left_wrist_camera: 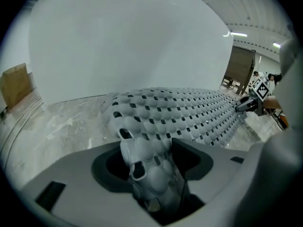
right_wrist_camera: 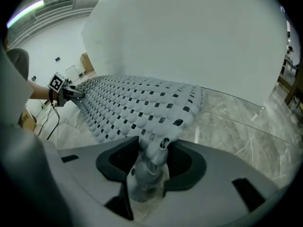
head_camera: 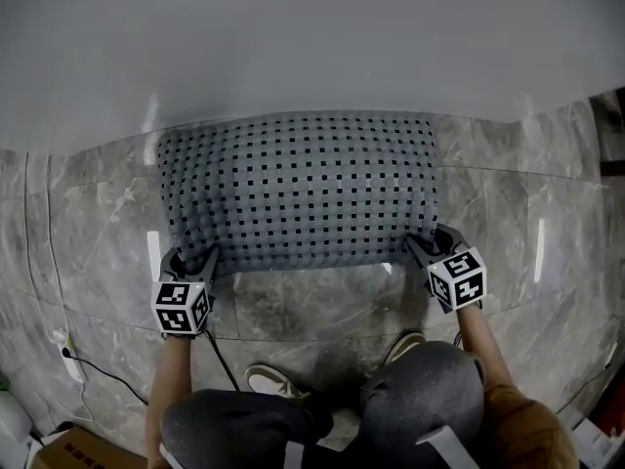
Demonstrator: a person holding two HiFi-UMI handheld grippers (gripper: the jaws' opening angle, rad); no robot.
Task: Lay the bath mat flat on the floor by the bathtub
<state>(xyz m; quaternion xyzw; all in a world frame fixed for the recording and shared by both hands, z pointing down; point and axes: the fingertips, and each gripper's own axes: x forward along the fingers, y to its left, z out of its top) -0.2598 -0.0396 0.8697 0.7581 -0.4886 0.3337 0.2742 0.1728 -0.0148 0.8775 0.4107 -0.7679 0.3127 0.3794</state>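
The grey perforated bath mat lies spread on the marble floor, its far edge against the white bathtub. My left gripper is at the mat's near-left corner and my right gripper at its near-right corner. In the left gripper view the bunched corner of the mat sits between the jaws of the left gripper, with dark gaps beside it. The right gripper view shows the same: the other corner of the mat lies loosely between the parted jaws of the right gripper.
The person's knees and shoes are just behind the grippers. A black cable runs over the floor at the near left, past a cardboard box. The bathtub wall closes off the far side.
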